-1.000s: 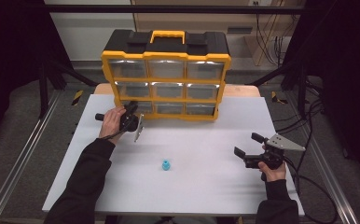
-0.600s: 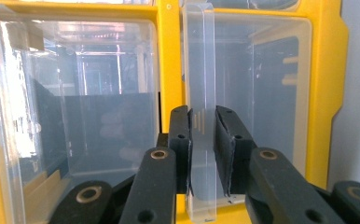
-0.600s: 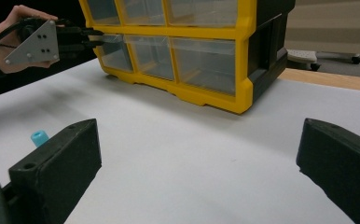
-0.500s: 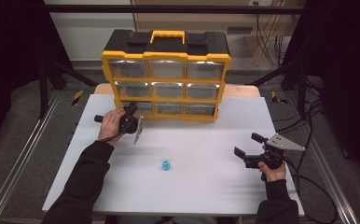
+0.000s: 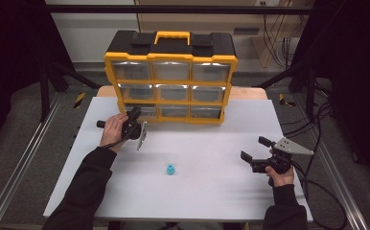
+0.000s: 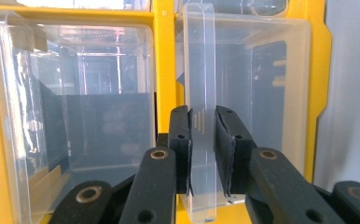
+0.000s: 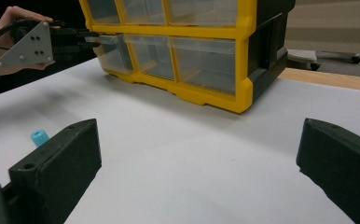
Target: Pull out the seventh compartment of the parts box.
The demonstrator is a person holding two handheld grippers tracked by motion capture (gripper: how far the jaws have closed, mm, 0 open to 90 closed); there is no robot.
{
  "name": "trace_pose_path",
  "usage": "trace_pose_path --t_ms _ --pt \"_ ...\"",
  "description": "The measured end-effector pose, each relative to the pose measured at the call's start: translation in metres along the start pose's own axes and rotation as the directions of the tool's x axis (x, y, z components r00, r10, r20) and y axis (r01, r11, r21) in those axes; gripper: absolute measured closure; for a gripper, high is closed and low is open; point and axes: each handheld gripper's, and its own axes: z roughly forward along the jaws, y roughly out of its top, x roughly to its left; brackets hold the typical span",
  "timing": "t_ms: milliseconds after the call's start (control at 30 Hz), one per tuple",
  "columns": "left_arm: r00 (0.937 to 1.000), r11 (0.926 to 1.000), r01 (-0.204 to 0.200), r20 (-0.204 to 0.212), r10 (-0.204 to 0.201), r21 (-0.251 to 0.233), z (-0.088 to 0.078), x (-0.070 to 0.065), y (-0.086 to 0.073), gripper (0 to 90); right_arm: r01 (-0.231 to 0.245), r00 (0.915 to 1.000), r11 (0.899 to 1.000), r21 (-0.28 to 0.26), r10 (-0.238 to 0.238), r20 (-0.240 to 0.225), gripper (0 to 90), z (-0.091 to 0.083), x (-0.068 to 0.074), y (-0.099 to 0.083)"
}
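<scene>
Gripping drawer handle (image 6: 202,84) | clear plastic, upright tab | left hand-held gripper (image 6: 203,149)

Glossy clear plastic drawer (image 6: 243,93), matt white table (image 5: 212,158)

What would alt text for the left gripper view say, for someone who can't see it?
Close up, the two black pads of the left claw pinch the clear upright handle of a see-through drawer in a yellow organizer. Another clear drawer sits beside it, across a yellow divider.
</scene>
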Motion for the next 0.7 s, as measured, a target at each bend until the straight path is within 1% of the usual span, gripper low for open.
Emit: trace_pose_path --t_ms 133,700 --pt "1.0000 1.0000 -0.006 0.001 0.006 0.003 -0.0019 -0.0003 0.0006 76.8 0.002 1.0000 1.000 0.002 -0.002 0.002 0.3 0.0003 -0.0001 -0.0002" --pt "1.0000 1.0000 -0.008 0.003 0.008 -0.001 -0.0105 -0.0023 0.0018 76.8 0.003 1.0000 1.000 0.007 -0.003 -0.002 0.3 0.0006 0.0004 -0.0004"
